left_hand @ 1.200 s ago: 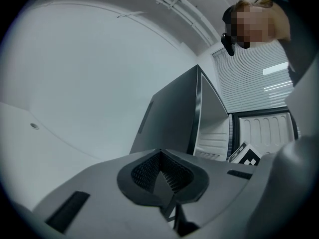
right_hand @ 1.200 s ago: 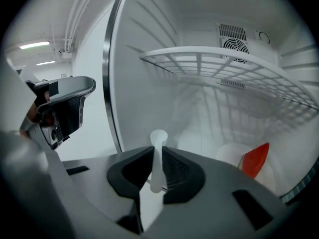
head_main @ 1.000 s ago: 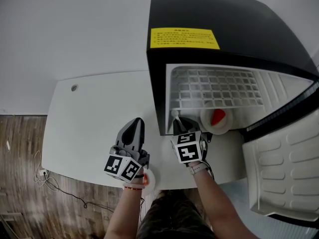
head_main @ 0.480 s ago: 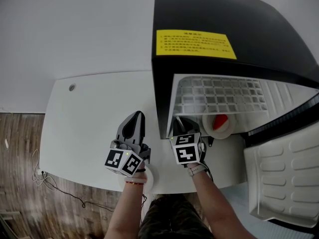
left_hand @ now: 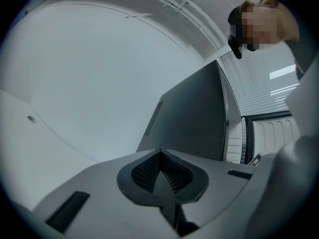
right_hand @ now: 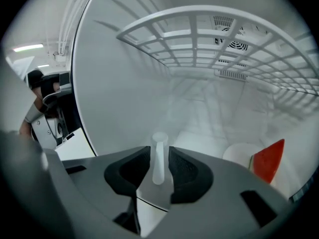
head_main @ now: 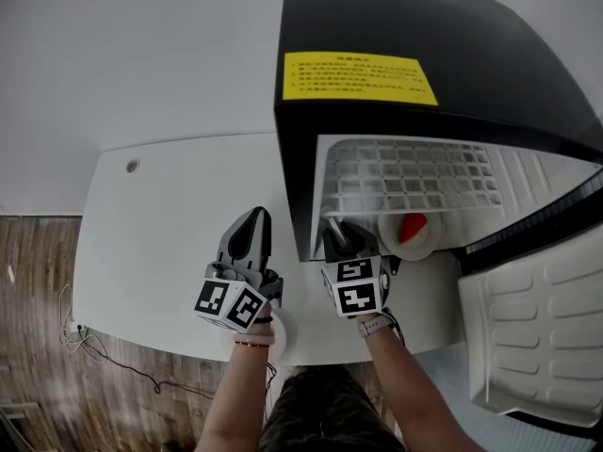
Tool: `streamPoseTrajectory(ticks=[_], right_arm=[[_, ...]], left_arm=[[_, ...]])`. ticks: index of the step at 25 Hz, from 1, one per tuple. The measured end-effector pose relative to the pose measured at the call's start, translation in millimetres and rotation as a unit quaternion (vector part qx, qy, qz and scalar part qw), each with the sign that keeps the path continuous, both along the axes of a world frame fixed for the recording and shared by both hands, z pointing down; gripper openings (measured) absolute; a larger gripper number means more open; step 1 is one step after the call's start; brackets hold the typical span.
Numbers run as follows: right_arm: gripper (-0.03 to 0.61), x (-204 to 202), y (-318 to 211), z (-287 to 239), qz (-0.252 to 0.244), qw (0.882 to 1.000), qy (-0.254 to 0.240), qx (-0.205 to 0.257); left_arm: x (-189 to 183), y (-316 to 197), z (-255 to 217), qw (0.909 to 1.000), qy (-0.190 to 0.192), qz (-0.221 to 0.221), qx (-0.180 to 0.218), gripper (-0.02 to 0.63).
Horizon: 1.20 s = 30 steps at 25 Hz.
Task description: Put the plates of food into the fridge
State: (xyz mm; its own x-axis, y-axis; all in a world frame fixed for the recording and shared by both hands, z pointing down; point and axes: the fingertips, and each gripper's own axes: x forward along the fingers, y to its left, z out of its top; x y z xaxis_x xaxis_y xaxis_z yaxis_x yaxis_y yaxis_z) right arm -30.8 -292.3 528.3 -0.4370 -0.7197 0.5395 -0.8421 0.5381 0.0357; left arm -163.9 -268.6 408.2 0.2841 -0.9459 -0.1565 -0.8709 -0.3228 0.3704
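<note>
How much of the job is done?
Done: one plate with red food sits in the fridge. In hand: the right gripper, inside too, has just been opening its jaws around a white piece. Still to do: letting go, pulling out, shutting the door.

The fridge (head_main: 396, 55) stands at the right end of the tabletop (head_main: 170, 215), with its door (head_main: 537, 328) swung open to the right. Inside, a wire shelf (head_main: 405, 172) spans the upper part. Below it, toward the right, a plate (head_main: 431, 246) carries a wedge of food (head_main: 412, 225). A small hole (head_main: 132, 166) lies near the tabletop's far-left corner.
</note>
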Motion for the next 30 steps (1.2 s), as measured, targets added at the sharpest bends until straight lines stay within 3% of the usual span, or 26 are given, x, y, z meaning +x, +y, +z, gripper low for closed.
streamPoseTrajectory(ticks=[15,24,30], right_arm=[[0.098,27,45,-28,0.007,0.999,-0.006,0.043],[0.095,29,85,-60,-0.009,0.996,-0.047,0.077],[0.041,22,117,-82,-0.031,0.993,-0.057,0.102]], left_arm=[[8,37,-13,1.0,0.002,0.003,0.004,0.006],[16,72,-21,0.9999,0.003,0.011,0.004,0.006],[24,95,-28,0.9996,0.0,0.027,0.012,0.006]])
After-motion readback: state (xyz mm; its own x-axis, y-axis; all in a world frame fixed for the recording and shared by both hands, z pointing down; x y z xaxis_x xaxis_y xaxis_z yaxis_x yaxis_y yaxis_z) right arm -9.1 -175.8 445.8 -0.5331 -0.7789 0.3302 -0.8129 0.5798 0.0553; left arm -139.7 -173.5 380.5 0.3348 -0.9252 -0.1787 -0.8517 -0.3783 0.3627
